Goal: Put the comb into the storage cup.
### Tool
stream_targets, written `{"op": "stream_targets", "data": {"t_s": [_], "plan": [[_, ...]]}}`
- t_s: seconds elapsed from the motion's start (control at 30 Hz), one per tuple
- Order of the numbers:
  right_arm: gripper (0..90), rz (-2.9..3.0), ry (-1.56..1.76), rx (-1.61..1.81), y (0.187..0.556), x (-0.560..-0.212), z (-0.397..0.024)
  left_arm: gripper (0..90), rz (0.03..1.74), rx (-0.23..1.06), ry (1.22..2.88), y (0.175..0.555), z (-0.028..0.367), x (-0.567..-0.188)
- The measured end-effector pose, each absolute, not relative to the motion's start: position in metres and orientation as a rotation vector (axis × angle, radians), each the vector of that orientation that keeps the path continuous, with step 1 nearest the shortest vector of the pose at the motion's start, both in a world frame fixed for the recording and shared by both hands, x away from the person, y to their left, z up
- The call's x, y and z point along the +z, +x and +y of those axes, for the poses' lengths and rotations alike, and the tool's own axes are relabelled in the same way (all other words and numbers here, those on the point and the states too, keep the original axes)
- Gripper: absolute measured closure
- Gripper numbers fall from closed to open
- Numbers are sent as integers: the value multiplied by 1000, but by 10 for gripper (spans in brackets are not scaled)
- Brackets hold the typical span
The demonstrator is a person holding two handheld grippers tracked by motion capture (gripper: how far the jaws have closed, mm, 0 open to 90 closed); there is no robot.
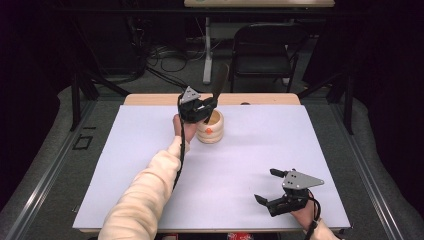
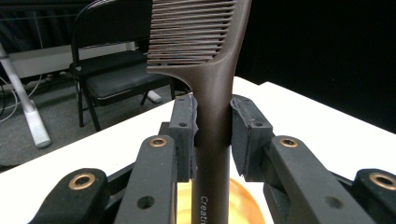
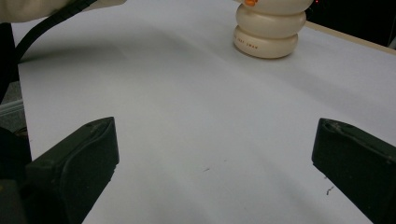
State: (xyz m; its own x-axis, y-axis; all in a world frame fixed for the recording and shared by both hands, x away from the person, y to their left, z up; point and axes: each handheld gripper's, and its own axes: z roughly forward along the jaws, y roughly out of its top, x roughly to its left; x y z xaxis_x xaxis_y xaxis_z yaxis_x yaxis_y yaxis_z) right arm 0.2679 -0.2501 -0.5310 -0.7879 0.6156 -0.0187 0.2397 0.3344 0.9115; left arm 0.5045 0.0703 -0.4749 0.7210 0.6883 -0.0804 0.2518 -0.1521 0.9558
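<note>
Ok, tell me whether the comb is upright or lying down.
Upright. The brown comb stands teeth-end up, its handle clamped in the left gripper above the cream holder.

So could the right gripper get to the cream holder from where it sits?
Probably yes: the right gripper is open, with bare white mat between it and the cream holder, though the left gripper hovers there holding the comb.

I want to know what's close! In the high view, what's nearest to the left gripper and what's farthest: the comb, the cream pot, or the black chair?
1. Comb: clamped in the left gripper, sticking upward.
2. Cream pot: on the table, just below the gripper.
3. Black chair: on the floor beyond the table's far edge.
</note>
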Motion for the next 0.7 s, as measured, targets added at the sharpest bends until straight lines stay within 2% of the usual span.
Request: {"op": "stream_targets", "data": {"t_s": [0.7], "plan": [[1, 2237, 754, 1440, 268, -531, -250, 720, 747, 442, 1772, 504, 72, -486]]}}
